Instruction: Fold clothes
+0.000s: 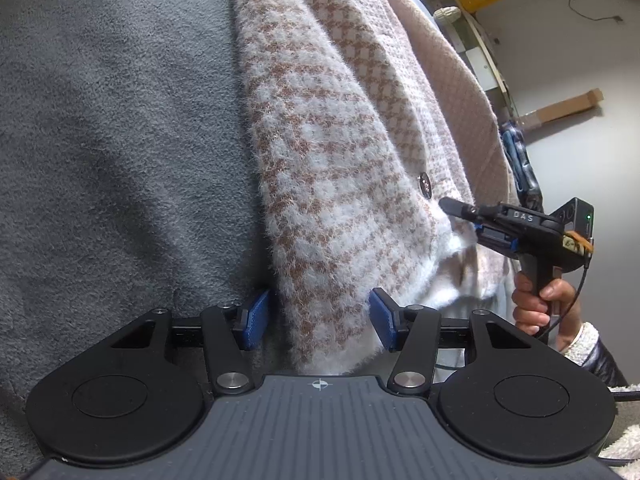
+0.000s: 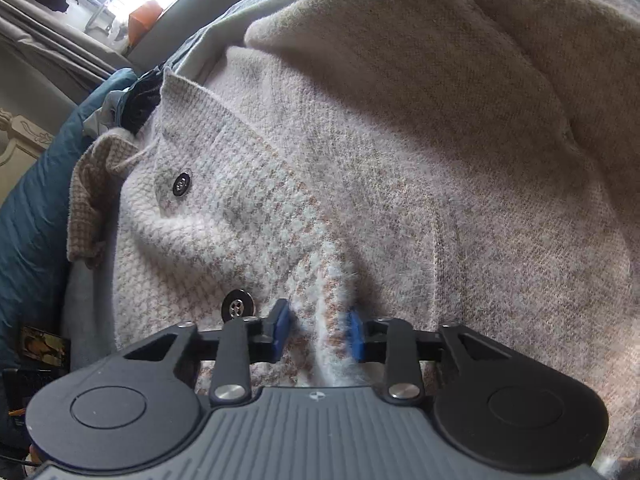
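A fuzzy houndstooth cardigan (image 1: 340, 152), pale grey-white checked with rust brown, lies on a grey fleece blanket (image 1: 112, 128) that covers the surface beneath. A thick folded edge of it runs straight between the blue pads of the left gripper (image 1: 318, 320); the pad on the right of the view sits against the knit, the other stands just clear, so that gripper is not clenched on it. Seen from the left wrist, the garment's long axis runs away from the gripper toward the top of the view. The right gripper (image 2: 318, 334) has its blue pads pressing into a raised ridge of the same cardigan, grasping it, just beside a dark round four-hole button (image 2: 237, 306). A second button (image 2: 181, 183) sits farther up the placket, and a teal quilted cover (image 2: 32, 220) lies at the left.
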`<control>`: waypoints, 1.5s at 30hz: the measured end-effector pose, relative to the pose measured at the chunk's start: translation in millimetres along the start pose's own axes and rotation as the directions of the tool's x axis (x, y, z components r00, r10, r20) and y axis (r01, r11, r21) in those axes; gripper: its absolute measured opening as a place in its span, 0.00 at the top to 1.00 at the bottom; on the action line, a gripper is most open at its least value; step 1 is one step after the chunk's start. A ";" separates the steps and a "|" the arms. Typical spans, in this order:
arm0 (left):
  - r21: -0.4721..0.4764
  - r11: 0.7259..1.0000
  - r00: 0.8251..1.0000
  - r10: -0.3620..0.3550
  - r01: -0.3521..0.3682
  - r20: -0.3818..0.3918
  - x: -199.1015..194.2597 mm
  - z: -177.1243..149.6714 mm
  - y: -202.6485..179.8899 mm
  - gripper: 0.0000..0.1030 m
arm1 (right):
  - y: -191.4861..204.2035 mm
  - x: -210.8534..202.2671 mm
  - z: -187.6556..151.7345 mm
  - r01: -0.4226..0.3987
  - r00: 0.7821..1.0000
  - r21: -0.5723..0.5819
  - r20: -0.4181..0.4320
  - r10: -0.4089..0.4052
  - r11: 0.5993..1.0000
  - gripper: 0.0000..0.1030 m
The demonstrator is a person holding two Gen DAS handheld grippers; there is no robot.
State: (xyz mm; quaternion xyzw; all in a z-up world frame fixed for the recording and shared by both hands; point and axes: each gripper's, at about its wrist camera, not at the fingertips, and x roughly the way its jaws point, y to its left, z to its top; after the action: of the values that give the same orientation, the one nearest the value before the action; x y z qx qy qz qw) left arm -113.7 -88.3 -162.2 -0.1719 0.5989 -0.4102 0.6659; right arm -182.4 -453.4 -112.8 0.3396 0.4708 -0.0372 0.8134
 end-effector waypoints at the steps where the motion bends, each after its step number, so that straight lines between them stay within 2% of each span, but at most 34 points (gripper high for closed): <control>1: 0.010 0.999 1.000 0.030 -0.030 0.008 -0.6 -0.8 -2.5 0.64 | 1.0 0.1 -1.0 0.015 1.000 0.006 0.004 -0.015 1.000 0.88; 2: 0.021 0.998 0.998 0.060 -0.060 0.015 -1.5 -1.6 -4.9 0.81 | 5.0 -2.3 -2.6 0.035 0.999 0.008 0.015 -0.036 0.999 0.91; 3: 0.027 0.997 0.997 0.078 -0.079 0.022 -3.6 -1.9 -6.2 0.87 | 9.3 -4.9 -4.4 0.055 0.998 0.008 0.025 -0.055 0.998 0.91; 5: 0.011 0.998 0.997 0.064 -0.065 0.032 -11.5 -1.9 -6.8 0.95 | 22.9 -16.4 -9.9 0.077 0.996 -0.025 0.048 -0.076 0.997 0.92; 8: 0.039 0.999 0.998 0.018 -0.020 0.057 -27.9 -2.1 -14.9 0.95 | 28.7 -41.1 -17.4 0.084 0.994 -0.039 0.076 -0.081 0.996 0.93; 11: 0.049 0.998 0.999 0.024 -0.026 0.044 -31.5 -2.3 -15.5 0.95 | 16.5 -49.4 -31.5 0.107 0.993 -0.031 0.048 -0.106 0.994 0.93; 14: 0.047 0.998 0.999 0.031 -0.032 0.024 -33.0 -2.7 -15.0 0.95 | 2.6 -40.5 -43.3 0.099 0.995 0.025 0.017 -0.099 0.995 0.93; 18: 0.073 0.997 0.999 0.025 -0.028 0.039 -40.0 -6.7 -16.8 0.95 | 5.9 -45.0 -42.5 0.096 0.993 0.019 0.063 -0.097 0.995 0.93; 24: 0.058 0.997 0.998 0.051 -0.052 0.024 -18.8 -11.3 -9.8 0.92 | -0.3 -27.2 -41.3 0.120 0.992 0.034 0.029 -0.121 0.992 0.88; 25: 0.060 0.997 0.999 0.044 -0.046 0.030 -18.9 -12.1 -9.4 0.90 | -0.2 -27.5 -41.0 0.120 0.992 0.029 0.031 -0.121 0.992 0.87; 29: 0.049 0.998 0.999 0.025 -0.027 0.023 -20.9 -12.4 -5.3 0.66 | -1.2 -28.4 -42.7 0.113 0.993 0.025 0.039 -0.114 0.993 0.87; 33: 0.040 0.999 1.000 0.022 -0.022 -0.005 -11.9 -12.7 -1.7 0.62 | -6.0 -26.7 -42.6 0.098 0.994 0.065 0.037 -0.100 0.993 0.87; 36: 0.028 0.999 1.000 0.014 -0.015 0.005 -11.1 -12.8 -0.6 0.67 | -2.5 -28.3 -42.2 0.099 0.993 0.052 0.051 -0.102 0.994 0.87; 37: 0.035 0.999 1.000 0.008 -0.009 0.013 -12.9 -12.5 -1.1 0.90 | -0.7 -29.1 -42.1 0.101 0.993 0.043 0.058 -0.103 0.994 0.88; 38: 0.052 0.999 1.000 -0.004 0.003 0.021 -16.8 -11.9 -2.5 0.96 | 1.3 -30.3 -42.0 0.102 0.992 0.034 0.066 -0.104 0.994 0.90; 42: 0.089 0.994 0.993 -0.071 0.062 0.095 -46.4 -6.1 -9.9 0.96 | 13.2 -51.4 -38.1 0.070 0.984 0.017 0.162 -0.072 0.997 0.91; 44: 0.107 0.992 0.990 -0.076 0.064 0.121 -53.2 -5.4 -12.2 0.96 | 16.0 -57.1 -38.1 0.060 0.979 0.001 0.195 -0.059 0.998 0.91; 45: 0.120 0.992 0.991 -0.058 0.044 0.117 -51.0 -6.4 -12.9 0.96 | 16.7 -58.0 -38.7 0.061 0.977 -0.008 0.203 -0.058 0.998 0.91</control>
State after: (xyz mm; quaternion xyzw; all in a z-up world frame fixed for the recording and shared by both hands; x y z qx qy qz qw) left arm -121.4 -56.0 -120.9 -0.1722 0.5281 -0.4503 0.6991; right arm -236.8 -432.9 -70.9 0.3139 0.3958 -0.0926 0.8581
